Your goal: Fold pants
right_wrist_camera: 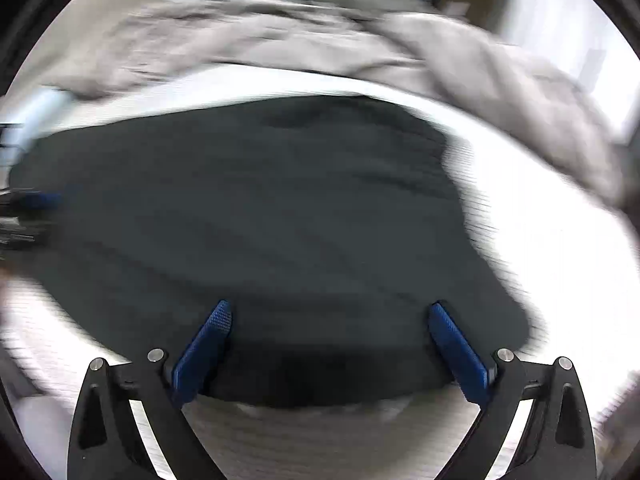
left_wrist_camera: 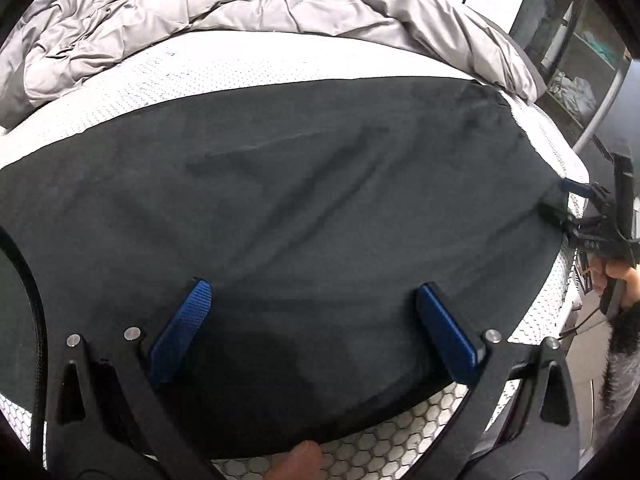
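Pants [left_wrist_camera: 280,200], dark charcoal, lay spread flat across a white hex-patterned mattress [left_wrist_camera: 380,448], w/ a rumpled grey comforter [left_wrist_camera: 160,12] bunched at the far side. Left gripper [left_wrist_camera: 316,332] hung low over the near hem, blue pads [left_wrist_camera: 182,332] wide apart, nothing between them but the cloth lying beneath; no pinch visible. Right gripper [right_wrist_camera: 330,344] also stood wide, pads either side of the near edge of the fabric, holding nothing; its view was motion-blurred, so fine creases there can't be read. In the left wrist view the right gripper [left_wrist_camera: 560,200] showed at the far right end of the pants, by the mattress edge, in a person's hand [left_wrist_camera: 618,280]. Judgement: step looked like setting up a fresh grasp for a fold. To do it well, both grippers should prob. bite the same edge, one toward each end, catch all layers, lift evenly, then carry that edge over to the opposite one w/o dragging the diagonal wrinkles mid-cloth.
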{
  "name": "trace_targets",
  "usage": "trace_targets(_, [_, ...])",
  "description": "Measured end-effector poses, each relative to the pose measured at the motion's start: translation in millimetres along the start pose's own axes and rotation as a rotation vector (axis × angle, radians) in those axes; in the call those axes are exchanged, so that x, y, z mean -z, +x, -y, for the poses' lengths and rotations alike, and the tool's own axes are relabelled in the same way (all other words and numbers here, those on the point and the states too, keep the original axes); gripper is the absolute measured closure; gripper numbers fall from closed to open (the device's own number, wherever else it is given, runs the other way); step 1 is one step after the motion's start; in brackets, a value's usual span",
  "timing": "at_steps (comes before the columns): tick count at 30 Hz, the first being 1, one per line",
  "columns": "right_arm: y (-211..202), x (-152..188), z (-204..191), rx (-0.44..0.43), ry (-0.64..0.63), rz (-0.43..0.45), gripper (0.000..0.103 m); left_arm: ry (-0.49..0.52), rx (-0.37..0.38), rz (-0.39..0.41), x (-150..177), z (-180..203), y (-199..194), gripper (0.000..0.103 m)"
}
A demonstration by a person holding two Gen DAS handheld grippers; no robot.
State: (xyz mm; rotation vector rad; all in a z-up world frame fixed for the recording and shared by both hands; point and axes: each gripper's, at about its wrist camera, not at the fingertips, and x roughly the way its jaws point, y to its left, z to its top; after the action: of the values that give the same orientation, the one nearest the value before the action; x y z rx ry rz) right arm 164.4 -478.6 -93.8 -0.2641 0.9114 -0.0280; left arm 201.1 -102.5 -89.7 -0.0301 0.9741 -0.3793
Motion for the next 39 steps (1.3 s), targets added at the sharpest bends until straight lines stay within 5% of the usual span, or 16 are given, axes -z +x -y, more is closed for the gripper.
trace_targets(1, [3.3, 3.8, 12.9, 0.053, 0.026, -0.012, 0.003, 0.004, -0.008, 0.000, 2.6, 0.9, -0.6, 0.001])
trace_targets(4, [1.0, 8.4, 42.1, -0.006, 0.159, -0.025, 0.003, 0.042, -0.054, 0.009, 5.2, 10.2, 0.8, 0.001])
trace_targets(7, [-20.2, 2.4, 38.0, 0.013, 0.174, 0.051, 0.003, 0.021, -0.057, 0.029, 4.0, 11.9, -1.7, 0.001])
trace_targets(13, [-33.1, -26.9, -10.4, -0.207, 0.154, 0.099, 0.003, 0.048, -0.055, 0.094, -24.8, 26.1, -21.7, 0.001])
trace_targets(17, [-7.3, -48.7, -57.6, -0.299, 0.094, 0.060, 0.003, 0.120, -0.002, 0.024, -46.6, 43.6, 1.8, 0.001])
trace_targets(19, [11.0, -54.9, -76.3, -0.329, 0.083, 0.018, 0.003, 0.091, 0.043, -0.081, -43.5, 36.4, 24.8, 0.001])
trace_targets(24, [28.4, -48.9, -70.7, -0.173, -0.002, 0.006, 0.003, 0.099, 0.036, -0.084, -35.3, 21.8, 23.0, 0.001])
trace_targets(29, [29.3, -39.6, -7.9, 0.184, 0.048, -0.044, 0.003, 0.103, 0.008, -0.093, -36.0, 18.1, 20.7, 0.001])
trace_targets(32, [26.0, -44.1, 21.0, 0.095, 0.210, -0.096, 0.004, 0.106, 0.008, -0.085, -33.9, 16.0, 21.4, 0.001])
trace_targets(36, [-2.5, -68.9, 3.2, 0.039, 0.161, 0.041, 0.004, 0.062, -0.036, -0.028, -35.4, 8.5, 12.9, 0.001])
trace_targets(39, [-2.9, -89.8, -23.1, -0.134, 0.130, 0.059, 0.004, 0.011, -0.025, 0.008, -37.4, -1.1, 5.9, 0.001])
